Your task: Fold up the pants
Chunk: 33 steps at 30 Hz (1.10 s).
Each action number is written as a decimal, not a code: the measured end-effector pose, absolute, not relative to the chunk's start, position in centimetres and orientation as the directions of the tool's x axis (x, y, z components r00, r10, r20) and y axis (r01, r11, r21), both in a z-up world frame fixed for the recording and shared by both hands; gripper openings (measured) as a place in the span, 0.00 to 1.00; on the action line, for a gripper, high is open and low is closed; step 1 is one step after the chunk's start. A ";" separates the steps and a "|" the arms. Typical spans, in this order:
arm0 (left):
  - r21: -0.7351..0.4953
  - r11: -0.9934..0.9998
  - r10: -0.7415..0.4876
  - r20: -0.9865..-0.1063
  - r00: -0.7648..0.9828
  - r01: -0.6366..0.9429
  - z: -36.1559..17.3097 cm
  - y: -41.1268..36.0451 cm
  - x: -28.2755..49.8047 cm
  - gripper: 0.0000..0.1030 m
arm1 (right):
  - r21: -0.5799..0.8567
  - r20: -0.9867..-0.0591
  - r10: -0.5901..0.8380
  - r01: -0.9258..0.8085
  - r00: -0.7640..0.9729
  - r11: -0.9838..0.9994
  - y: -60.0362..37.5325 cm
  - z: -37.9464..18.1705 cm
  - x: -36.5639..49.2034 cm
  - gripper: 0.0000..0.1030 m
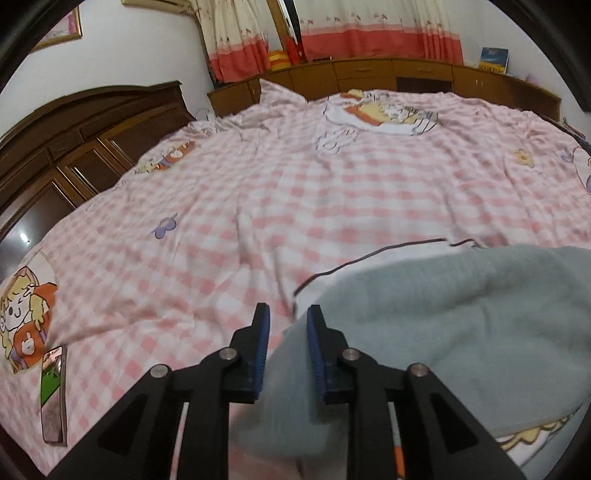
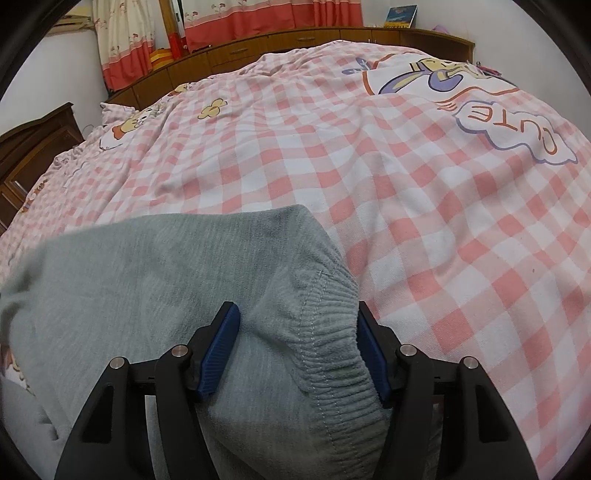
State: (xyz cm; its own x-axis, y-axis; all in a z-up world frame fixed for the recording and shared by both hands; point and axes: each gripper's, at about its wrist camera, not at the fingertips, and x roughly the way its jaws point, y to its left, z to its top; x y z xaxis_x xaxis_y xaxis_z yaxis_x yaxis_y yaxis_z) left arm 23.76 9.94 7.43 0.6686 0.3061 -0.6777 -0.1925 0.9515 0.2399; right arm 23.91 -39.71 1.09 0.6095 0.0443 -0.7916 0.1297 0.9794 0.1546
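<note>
Both tools (image 1: 288,325) (image 2: 297,325) clamped on grey pants (image 2: 147,280) over checked bedspread (image 2: 406,184)

Fleecy matt pants (image 2: 155,280), ribbed waistband (image 2: 332,343), checked cotton sheet (image 1: 258,206)

Left gripper (image 1: 288,347) narrow (right gripper (image 2: 297,345) wider)

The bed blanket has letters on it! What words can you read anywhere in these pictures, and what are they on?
"CUTE": in a cloud shape printed on the pink checked bedspread, seen upside down in the right wrist view.
Book on the wooden cabinet: cover too small to read.
Phone on the bedspread: screen too blurred to read.
Grey pants: no words showing.
</note>
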 end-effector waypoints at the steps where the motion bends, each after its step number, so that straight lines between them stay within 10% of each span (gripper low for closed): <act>1: 0.229 0.955 0.294 -0.690 0.661 -0.186 7.3 10.6 24.0 0.21 | 0.161 -0.797 0.054 0.125 0.602 0.979 -39.8 1.2 24.1 0.62; 8: -0.011 0.990 0.082 -0.761 0.643 -0.139 7.4 13.5 25.3 0.46 | 0.199 -0.803 0.097 0.110 0.588 0.974 -41.5 2.7 24.9 0.62; 18: -0.130 0.986 -0.050 -0.835 0.548 -0.107 4.6 12.3 28.9 0.46 | 0.221 -0.827 0.105 0.147 0.552 0.964 -42.1 2.5 27.6 0.62; 22: -0.126 0.988 -0.060 -0.835 0.547 -0.084 4.3 11.4 28.7 0.12 | 0.220 -0.833 0.099 0.162 0.544 0.962 -42.0 2.6 28.5 0.61; 26: -0.069 0.996 -0.018 -0.785 0.620 -0.058 6.1 10.7 26.8 0.08 | 0.163 -0.843 0.071 0.126 0.534 0.979 -40.9 3.0 28.7 0.22; 33: -0.082 0.995 0.002 -0.609 0.793 -0.065 11.2 10.8 25.4 0.08 | -0.008 -0.679 -0.047 0.056 0.733 0.998 -39.3 9.4 26.3 0.21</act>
